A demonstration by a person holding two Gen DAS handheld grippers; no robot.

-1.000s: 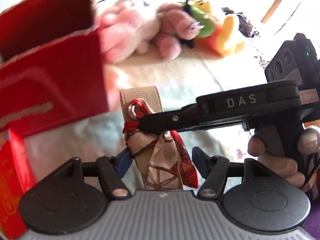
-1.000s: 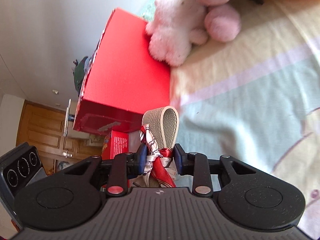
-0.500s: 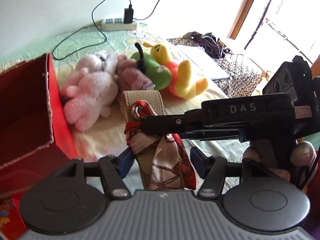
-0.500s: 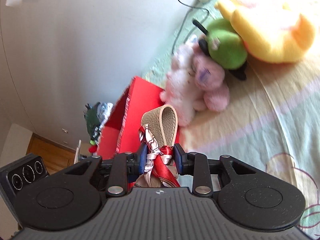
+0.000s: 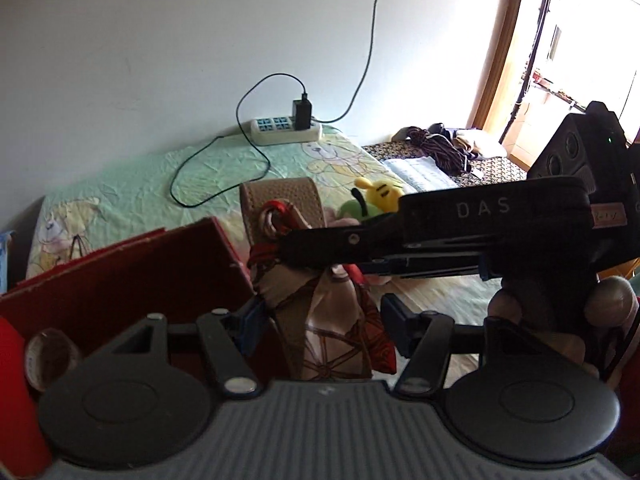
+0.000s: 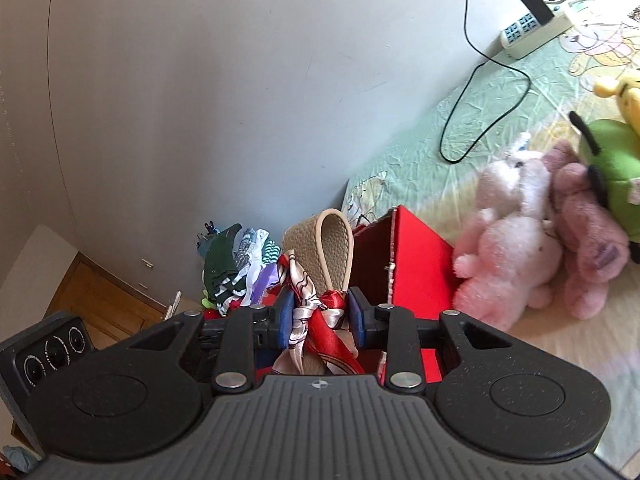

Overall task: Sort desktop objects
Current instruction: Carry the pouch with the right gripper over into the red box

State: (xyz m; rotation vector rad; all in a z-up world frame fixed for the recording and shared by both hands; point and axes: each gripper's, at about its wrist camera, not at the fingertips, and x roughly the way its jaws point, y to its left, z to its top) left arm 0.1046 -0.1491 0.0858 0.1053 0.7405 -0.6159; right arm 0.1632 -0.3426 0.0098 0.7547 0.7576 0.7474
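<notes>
R gripper clamps the red-and-white scarf tied to a beige leather strap, held in the air beside the open red box. L gripper, jaws apart w/ blue pads either side of the hanging scarf, grips nothing. Pink plush toys and a green-yellow one lie on the pale green sheet; power strip w/ black cable sits by the wall.

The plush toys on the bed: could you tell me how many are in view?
4: pale pink plush beside the red box, darker pink plush right of it, green plush behind, yellow plush farthest. Others may be hidden.
</notes>
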